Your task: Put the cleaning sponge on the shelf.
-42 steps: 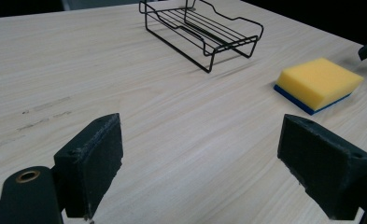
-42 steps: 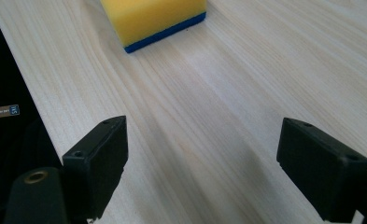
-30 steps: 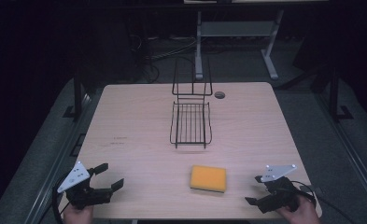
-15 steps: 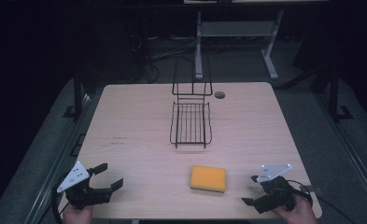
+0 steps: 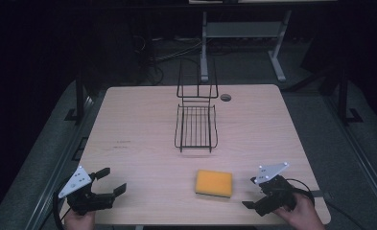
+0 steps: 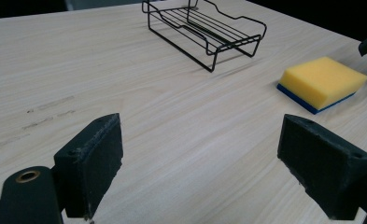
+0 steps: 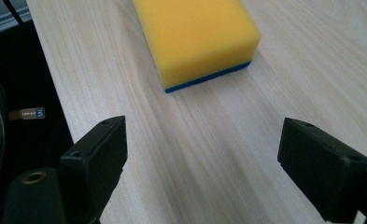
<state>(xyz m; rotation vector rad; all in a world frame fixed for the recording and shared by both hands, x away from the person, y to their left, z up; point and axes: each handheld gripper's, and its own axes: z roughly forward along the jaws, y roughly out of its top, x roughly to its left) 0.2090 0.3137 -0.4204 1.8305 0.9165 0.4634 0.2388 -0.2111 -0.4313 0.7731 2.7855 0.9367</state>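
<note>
change: right claw (image 5: 259,197) has crept nearer the sponge (image 5: 214,183), jaws spread, empty
left claw (image 5: 110,181): unmoved, gaping, empty
sponge: flat on tabletop (image 5: 143,124), just ahead of right claw
rack (image 5: 196,126): behind, apart
meaning: grasp approach starting

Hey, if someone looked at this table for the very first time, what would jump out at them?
The bright yellow sponge with its blue underside, lying flat near the table's front edge, right of centre. Behind it, mid-table, stands a black wire rack. The right gripper sits just right of the sponge with its jaws wide apart, pointed at it; the left gripper waits, also open, at the front left corner.
</note>
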